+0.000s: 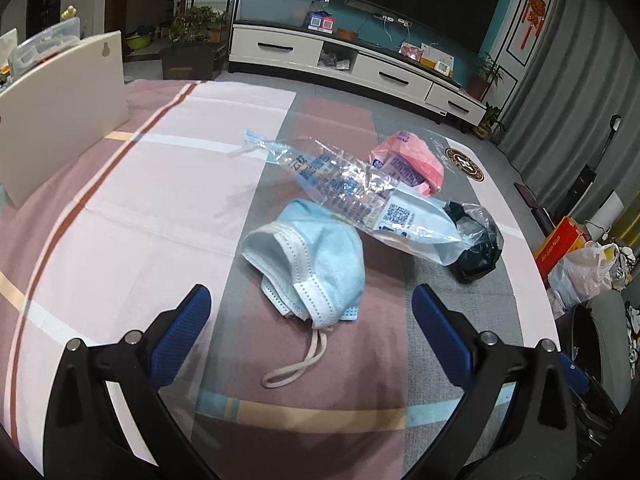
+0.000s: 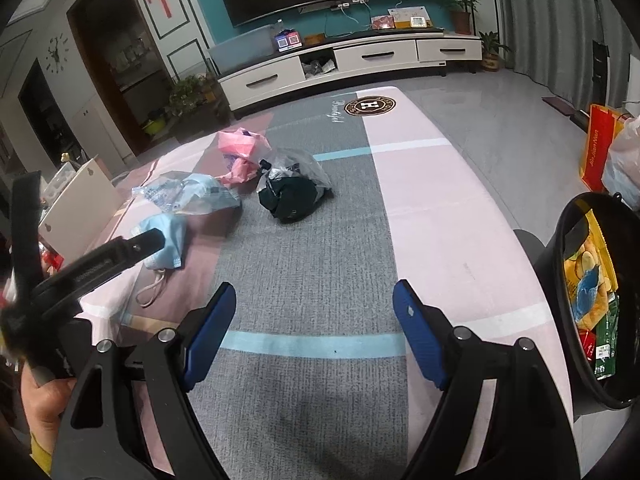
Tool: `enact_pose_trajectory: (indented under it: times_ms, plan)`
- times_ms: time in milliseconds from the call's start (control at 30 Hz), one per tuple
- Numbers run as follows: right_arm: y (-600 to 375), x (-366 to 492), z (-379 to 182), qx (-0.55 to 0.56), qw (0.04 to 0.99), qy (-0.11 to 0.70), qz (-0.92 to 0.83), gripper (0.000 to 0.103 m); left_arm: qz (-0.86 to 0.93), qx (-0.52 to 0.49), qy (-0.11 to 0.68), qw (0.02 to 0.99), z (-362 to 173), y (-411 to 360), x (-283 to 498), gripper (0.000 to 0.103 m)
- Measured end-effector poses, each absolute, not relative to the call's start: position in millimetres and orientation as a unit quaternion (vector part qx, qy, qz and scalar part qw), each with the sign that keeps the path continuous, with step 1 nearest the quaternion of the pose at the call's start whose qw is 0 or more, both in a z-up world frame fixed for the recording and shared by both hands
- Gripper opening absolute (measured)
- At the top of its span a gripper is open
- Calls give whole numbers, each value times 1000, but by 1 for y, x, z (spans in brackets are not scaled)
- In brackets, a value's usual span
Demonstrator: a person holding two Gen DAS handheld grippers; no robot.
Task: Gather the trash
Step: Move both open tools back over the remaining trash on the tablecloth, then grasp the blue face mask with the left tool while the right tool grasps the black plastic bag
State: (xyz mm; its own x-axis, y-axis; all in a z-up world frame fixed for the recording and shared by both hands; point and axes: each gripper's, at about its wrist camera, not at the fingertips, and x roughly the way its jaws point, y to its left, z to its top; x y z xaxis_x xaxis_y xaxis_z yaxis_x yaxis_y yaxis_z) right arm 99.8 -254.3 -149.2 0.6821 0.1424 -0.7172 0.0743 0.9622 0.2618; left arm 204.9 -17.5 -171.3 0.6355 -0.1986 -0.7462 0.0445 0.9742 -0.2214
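Now, left tongs: your left gripper (image 1: pixel 310 322) is spread wide with nothing between the blue pads, poised just short of the face mask (image 1: pixel 310 264).
Right tongs: your right gripper (image 2: pixel 314 320) is also wide apart and holding nothing, over bare grey cloth.
Face mask: crumpled, light blue, on the tablecloth (image 1: pixel 132 208), its ear loop trailing toward you.
Clear wrapper: the printed plastic sleeve (image 1: pixel 360 196) lies just behind the mask, one end resting against the dark bundle.
Pink bag: the crumpled pink bag (image 1: pixel 412 160) sits behind the wrapper, touching it.
Dark bundle: a dark wad in clear film (image 2: pixel 292 188), well ahead of your right tongs.
Bin: the black bin (image 2: pixel 560 280) stands off the table's right edge, with colourful packets inside.
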Motion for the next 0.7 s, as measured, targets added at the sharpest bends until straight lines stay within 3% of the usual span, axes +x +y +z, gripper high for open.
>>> enact_pose_trajectory:
  times_ms: [333,367,433,600,700]
  plan:
    - [-256,101,-149,156,902,401,26,79,-92,-50,396,912,-174,-34,216,96]
    - [-255,102,-149,156,902,402,28,79,-92,-47,394,913,-174,-34,217,93]
    - [-253,103,-149,154,902,402,31,79,-94,-49,400,910,-178,-32,221,75]
    - [-247,108,-149,151,902,402,40,79,-112,-63,406,905,-182,-30,224,43]
    - [-244,111,-148,145,903,402,42,79,-119,-71,409,902,-181,-28,223,34]
